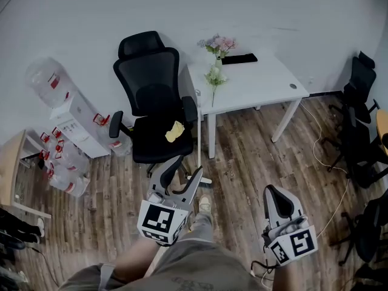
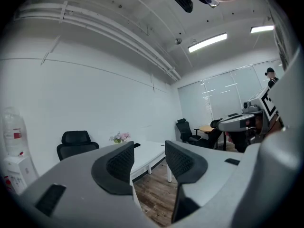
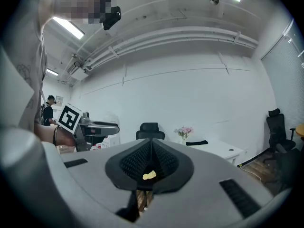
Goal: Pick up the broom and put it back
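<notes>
Broom handle [image 1: 199,132], slim and white, between chair [image 1: 154,102] and desk [image 1: 254,83]

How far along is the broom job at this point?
Seemingly done: a thin white pole, probably the broom handle, stands upright at the desk edge beside the chair. In hand: nothing. The left gripper is open by the pole; the right gripper is shut, empty. Left: backing away.

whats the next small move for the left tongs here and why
Probably ease the left tongs straight back. They stand open around the top of the thin white broom handle, which seems to lean on the white desk.
</notes>
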A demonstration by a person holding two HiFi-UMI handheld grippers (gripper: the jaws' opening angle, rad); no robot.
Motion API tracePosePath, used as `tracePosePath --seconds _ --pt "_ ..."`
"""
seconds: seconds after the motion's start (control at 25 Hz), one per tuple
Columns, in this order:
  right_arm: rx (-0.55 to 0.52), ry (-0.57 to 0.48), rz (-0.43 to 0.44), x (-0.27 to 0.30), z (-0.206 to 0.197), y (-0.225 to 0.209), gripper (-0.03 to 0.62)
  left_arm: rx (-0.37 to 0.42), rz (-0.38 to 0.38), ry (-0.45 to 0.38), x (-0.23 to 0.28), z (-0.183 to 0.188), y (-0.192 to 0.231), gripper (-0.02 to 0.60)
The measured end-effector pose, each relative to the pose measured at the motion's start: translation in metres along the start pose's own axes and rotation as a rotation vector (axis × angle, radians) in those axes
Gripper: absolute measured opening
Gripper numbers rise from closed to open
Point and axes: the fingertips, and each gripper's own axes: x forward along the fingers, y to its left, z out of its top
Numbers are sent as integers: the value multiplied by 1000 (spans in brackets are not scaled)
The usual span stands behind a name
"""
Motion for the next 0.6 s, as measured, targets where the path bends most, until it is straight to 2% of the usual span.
tracePosePath --seconds 0.2,0.48,0.6 --pt "1 46 18 50 -11 -29 34 -21 21 32 48 -16 28 210" --pt "55 65 71 145 -20 -67 34 -21 53 101 124 -41 84 210" --pt "70 102 75 187 -29 -85 34 -21 34 152 162 -56 103 214"
